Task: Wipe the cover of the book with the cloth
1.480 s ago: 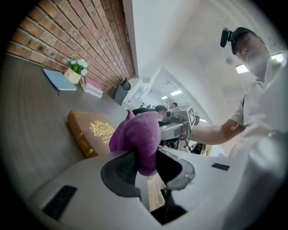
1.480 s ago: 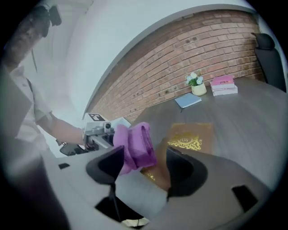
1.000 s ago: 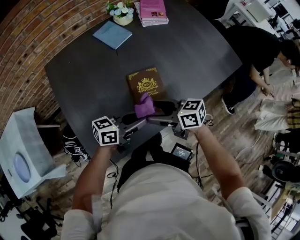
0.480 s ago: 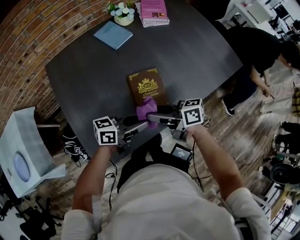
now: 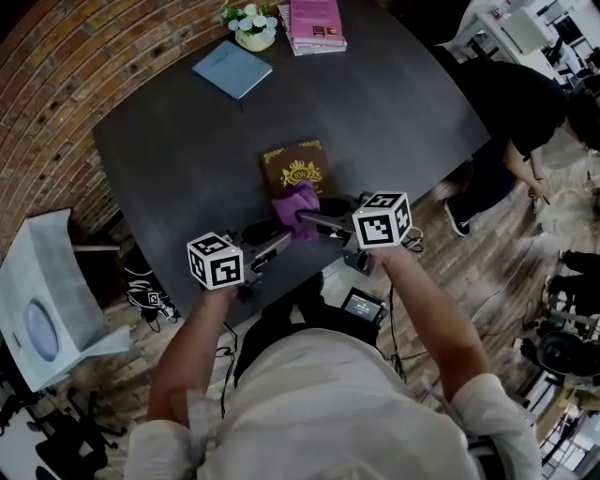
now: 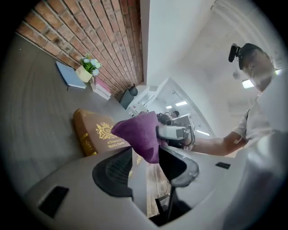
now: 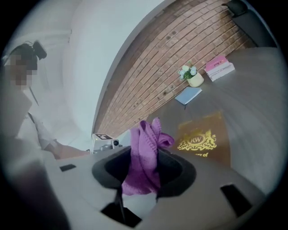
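Right tongs [image 7: 144,174] just closed in, now pinching cloth [image 6: 137,132]. Left tongs [image 6: 146,162] just spread, cloth loose between. Book [image 5: 298,172] lies on worktop [image 5: 178,150], 12 o'clock of cloth. Keep pinch firm; press cloth flat on cover.

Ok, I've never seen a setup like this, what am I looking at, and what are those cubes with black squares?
A person holds two two-jawed tools; the marked cubes belong to them. One picture looks down from a head camera, the others along each tool's jaws. On the dark grey table lie a gold-crested brown book, a blue book, pink books and a flower pot. The right tool has just been closing its jaws and grips the purple cloth. The left tool has just been opening its jaws; the cloth's end hangs between them.
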`<state>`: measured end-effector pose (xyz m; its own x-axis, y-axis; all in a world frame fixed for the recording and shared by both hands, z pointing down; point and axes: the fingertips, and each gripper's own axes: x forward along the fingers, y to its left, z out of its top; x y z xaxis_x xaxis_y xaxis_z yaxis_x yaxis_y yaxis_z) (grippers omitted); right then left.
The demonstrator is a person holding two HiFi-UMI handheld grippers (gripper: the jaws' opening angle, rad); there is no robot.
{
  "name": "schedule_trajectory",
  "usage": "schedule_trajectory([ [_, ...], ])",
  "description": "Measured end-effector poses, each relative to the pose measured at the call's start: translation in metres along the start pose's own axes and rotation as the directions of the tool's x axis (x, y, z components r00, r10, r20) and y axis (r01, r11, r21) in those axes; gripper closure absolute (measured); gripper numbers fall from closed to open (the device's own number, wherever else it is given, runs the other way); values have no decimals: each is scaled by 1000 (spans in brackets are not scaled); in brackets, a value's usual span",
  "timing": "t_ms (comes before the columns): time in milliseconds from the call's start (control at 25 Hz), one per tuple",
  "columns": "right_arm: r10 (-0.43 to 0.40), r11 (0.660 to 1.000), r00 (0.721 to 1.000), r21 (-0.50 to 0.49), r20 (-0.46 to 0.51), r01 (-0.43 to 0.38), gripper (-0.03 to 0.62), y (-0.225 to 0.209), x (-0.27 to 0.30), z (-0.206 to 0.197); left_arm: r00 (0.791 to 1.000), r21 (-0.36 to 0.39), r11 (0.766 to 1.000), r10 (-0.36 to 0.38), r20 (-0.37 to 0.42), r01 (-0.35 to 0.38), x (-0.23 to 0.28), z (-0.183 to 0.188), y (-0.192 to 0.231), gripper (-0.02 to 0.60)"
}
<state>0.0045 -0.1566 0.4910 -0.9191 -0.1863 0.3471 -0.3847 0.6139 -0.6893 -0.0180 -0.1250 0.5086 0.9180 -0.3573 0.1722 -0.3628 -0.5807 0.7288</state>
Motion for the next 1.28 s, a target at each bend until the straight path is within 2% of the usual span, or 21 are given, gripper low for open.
schedule_trajectory([
  [120,-71,997,997,-9,2,71,430,-18,1,11,999,-7,999,52,3,-52,-2,1,12,403],
  [280,-174,985,985,-18,-6,174,433,-46,6,25,989,35,991,134,-58,-132,4,-7,27,411],
  [480,-284,959,958,-21,-39,283,434,-76,24,37,967,134,971,216,-133,-199,17,-15,36,520],
  [600,-302,953,952,-14,-47,302,434,-84,39,44,951,188,959,245,-190,-210,26,-23,38,572],
  [880,-323,947,943,-29,-76,321,436,-96,74,58,889,255,933,329,-319,-254,34,-48,52,574],
  [1280,-385,923,911,-73,-146,379,439,-116,97,52,883,253,923,359,-302,-289,36,-49,54,575],
])
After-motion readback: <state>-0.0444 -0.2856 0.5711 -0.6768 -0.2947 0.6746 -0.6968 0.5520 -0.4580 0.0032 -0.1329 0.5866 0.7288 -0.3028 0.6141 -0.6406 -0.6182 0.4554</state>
